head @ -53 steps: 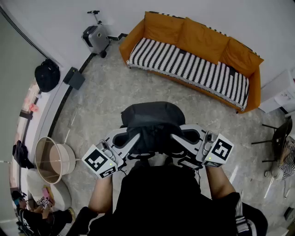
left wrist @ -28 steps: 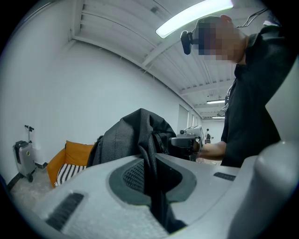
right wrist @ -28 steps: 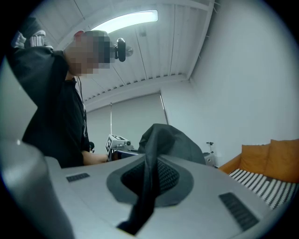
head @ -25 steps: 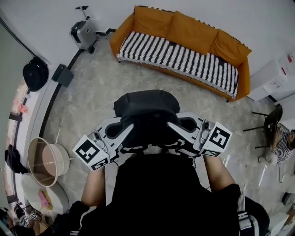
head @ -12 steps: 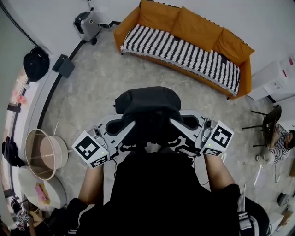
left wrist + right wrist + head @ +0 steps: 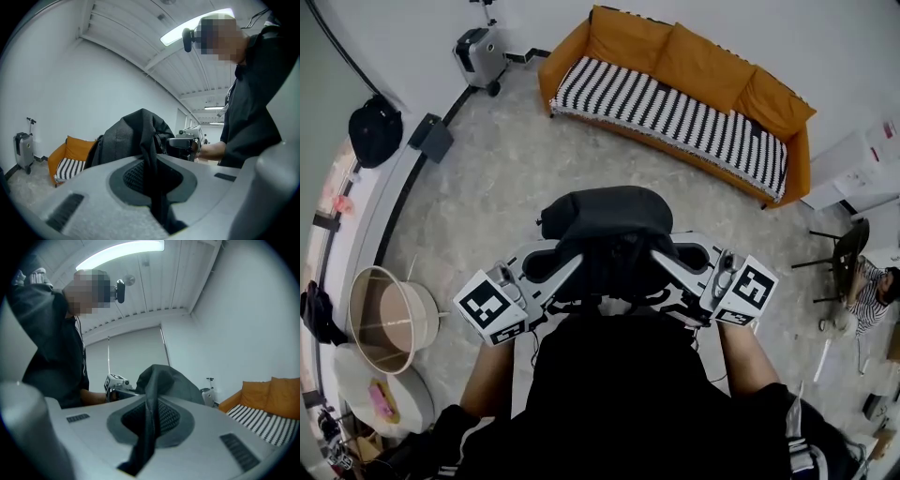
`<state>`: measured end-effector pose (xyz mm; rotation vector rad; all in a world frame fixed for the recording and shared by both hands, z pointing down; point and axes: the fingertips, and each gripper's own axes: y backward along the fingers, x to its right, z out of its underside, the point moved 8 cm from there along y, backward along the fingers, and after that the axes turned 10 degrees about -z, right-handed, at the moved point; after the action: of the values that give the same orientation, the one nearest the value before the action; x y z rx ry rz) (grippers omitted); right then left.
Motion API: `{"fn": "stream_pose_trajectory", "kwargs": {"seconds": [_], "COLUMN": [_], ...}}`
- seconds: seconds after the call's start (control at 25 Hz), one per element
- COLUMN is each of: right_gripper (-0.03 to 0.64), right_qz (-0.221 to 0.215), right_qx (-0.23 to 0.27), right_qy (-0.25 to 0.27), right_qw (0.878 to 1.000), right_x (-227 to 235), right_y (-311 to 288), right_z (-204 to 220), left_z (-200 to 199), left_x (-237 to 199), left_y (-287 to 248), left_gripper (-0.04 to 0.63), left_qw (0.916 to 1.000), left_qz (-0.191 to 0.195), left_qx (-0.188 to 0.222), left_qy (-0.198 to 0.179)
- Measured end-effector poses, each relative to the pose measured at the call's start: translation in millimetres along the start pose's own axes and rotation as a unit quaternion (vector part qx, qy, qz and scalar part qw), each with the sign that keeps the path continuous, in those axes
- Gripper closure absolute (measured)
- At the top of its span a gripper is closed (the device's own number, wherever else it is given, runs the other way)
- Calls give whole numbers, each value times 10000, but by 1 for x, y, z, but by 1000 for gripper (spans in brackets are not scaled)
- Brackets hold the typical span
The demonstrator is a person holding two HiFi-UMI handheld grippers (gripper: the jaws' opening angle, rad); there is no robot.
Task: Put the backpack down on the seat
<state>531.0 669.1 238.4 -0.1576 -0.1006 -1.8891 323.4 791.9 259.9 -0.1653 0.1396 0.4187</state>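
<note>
Since half a second ago the black fabric backpack (image 6: pixel 605 230) has dropped slightly in the head view, and the orange sofa with the black-and-white striped seat cover (image 6: pixel 675 112) has slid a little toward 12 o'clock. The grip itself has not changed.

The backpack hangs in the air in front of the person's chest, above the pale stone floor (image 6: pixel 487 197) and well apart from the sofa, which lies off at 1 o'clock. From above, its rounded bulk is broadest from 9 to 3 o'clock, and its domed side faces up. How far it hangs downward cannot be judged.

The left gripper (image 6: pixel 572 272) comes in from 8 o'clock and the right gripper (image 6: pixel 661 262) from 4 o'clock. They angle inward toward each other, with their marker cubes on the outside. In the left gripper view the left gripper (image 6: pixel 151 180) has its jaws almost together, pinched on a dark backpack strap (image 6: pixel 150 154). The right gripper (image 6: pixel 149 423) is likewise nearly closed on another fold of strap (image 6: pixel 151 390).

The bare left forearm (image 6: pixel 487 375) and right forearm (image 6: pixel 741 361) reach forward from the black-clad torso, with the elbows bent and tucked in.

A grey wheeled suitcase (image 6: pixel 480 54) stands by the wall at 11 o'clock.
</note>
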Motion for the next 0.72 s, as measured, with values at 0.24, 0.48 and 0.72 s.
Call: {"fn": "stream_pose_trajectory", "kwargs": {"seconds": [0.24, 0.48, 0.72], "right_gripper": [588, 588, 588], "right_qz": [265, 495, 621], "right_qx": [27, 53, 74], "right_qy": [-7, -38, -70], "right_qw": [9996, 9988, 9980], "right_x": [-6, -9, -2], "right_y": [-4, 0, 0], "right_z": [-1, -3, 1], "left_z": [3, 7, 13], "left_x": [-2, -4, -9], "left_y": [6, 0, -6], "left_gripper": [561, 560, 560], "left_qw": [9997, 9989, 9982], "left_qz": [207, 440, 564], "left_qx": [116, 177, 96], "left_qy": [4, 55, 159]}}
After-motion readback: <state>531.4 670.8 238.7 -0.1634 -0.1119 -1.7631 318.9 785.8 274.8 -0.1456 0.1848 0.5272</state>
